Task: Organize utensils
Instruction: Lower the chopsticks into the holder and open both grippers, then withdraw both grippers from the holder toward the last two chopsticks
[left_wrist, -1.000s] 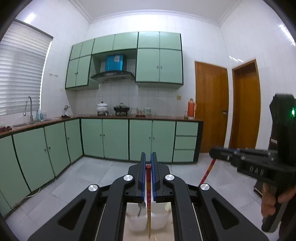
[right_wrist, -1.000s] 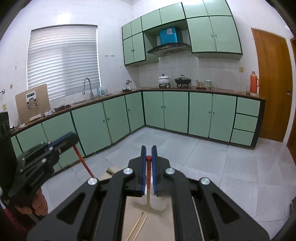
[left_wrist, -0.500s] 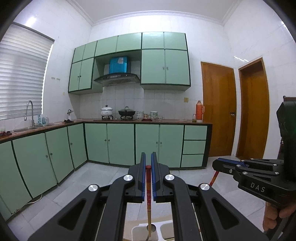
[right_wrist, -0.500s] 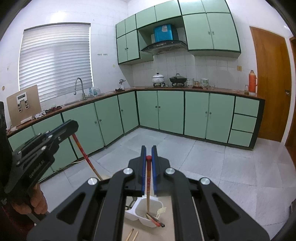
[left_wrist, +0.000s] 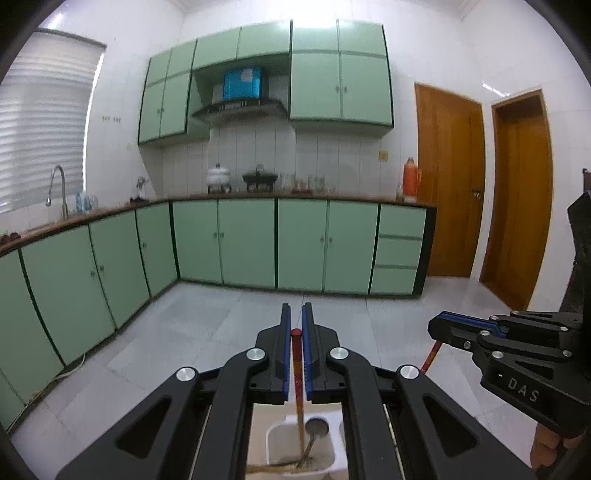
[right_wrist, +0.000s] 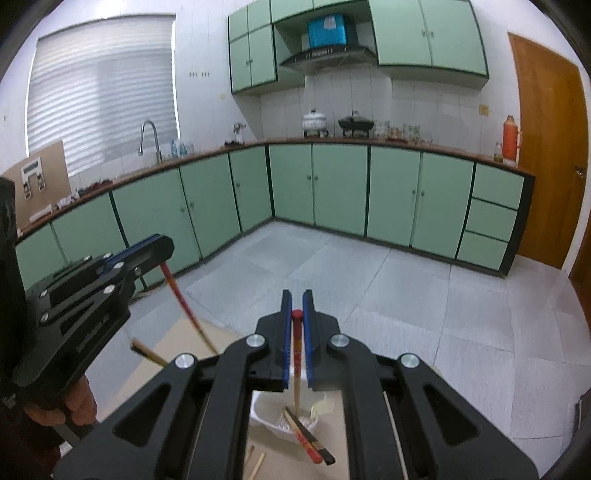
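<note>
Red chopstick (left_wrist: 296, 363) clenched btwn left jaws, another (right_wrist: 296, 354) btwn right jaws, tips over white holder (left_wrist: 280, 443).

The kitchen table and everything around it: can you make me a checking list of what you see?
Surface: tan table, mostly hidden by the grippers.
Job's things: white holder with chopsticks inside; a red-topped chopstick over it, another beside.
Clutter: loose pale sticks on the table.
Grippers: left gripper and right gripper, jaws shut on one chopstick each.
Cables: a cord by the floor cabinets.
Surroundings: green cabinets, sink tap, wooden doors.
</note>
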